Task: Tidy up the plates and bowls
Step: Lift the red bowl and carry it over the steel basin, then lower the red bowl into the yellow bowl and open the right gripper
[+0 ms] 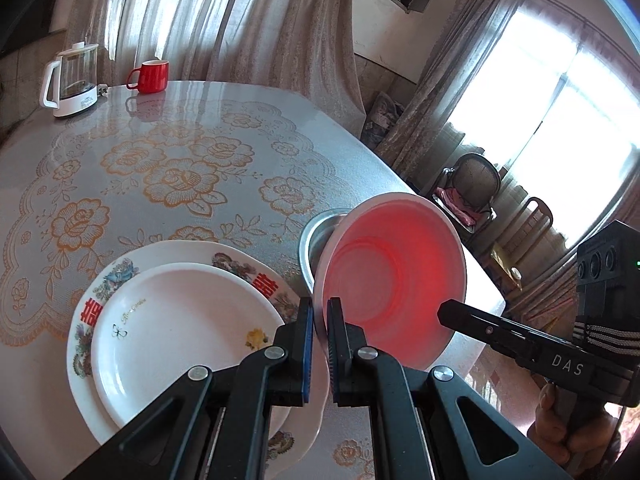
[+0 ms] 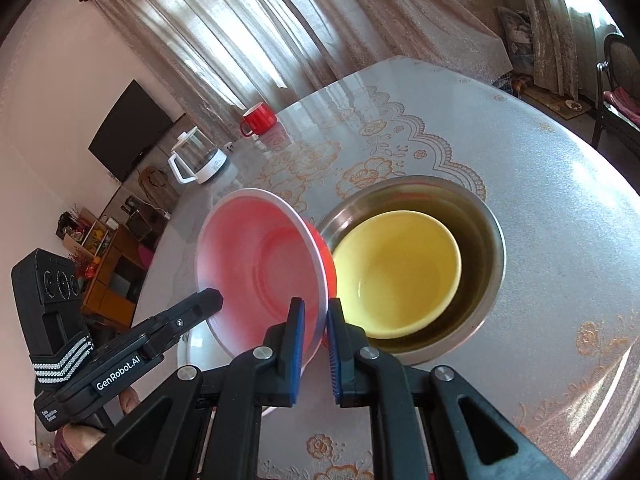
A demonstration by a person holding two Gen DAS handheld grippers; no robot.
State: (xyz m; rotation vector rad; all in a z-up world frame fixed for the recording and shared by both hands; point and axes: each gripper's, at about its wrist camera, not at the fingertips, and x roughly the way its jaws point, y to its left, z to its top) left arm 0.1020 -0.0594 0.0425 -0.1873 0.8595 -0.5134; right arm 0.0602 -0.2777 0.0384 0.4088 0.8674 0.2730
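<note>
A red bowl with a pale pink inside (image 1: pixel 392 280) (image 2: pixel 256 264) hangs tilted above the table, gripped from both sides. My left gripper (image 1: pixel 318 314) is shut on its near rim. My right gripper (image 2: pixel 316 314) is shut on the rim at the opposite side. Just right of the bowl stands a steel bowl (image 2: pixel 490 248) (image 1: pixel 316 232) with a yellow bowl (image 2: pixel 400 272) inside it. To its left a small white plate (image 1: pixel 176 328) lies on a larger decorated plate (image 1: pixel 168 250).
A red mug (image 1: pixel 150 76) and a glass kettle (image 1: pixel 72 80) stand at the far side of the flowered table (image 1: pixel 200 140). Chairs (image 1: pixel 476 184) stand beyond the table's right edge. A person's hand (image 1: pixel 560 416) holds the right gripper's handle.
</note>
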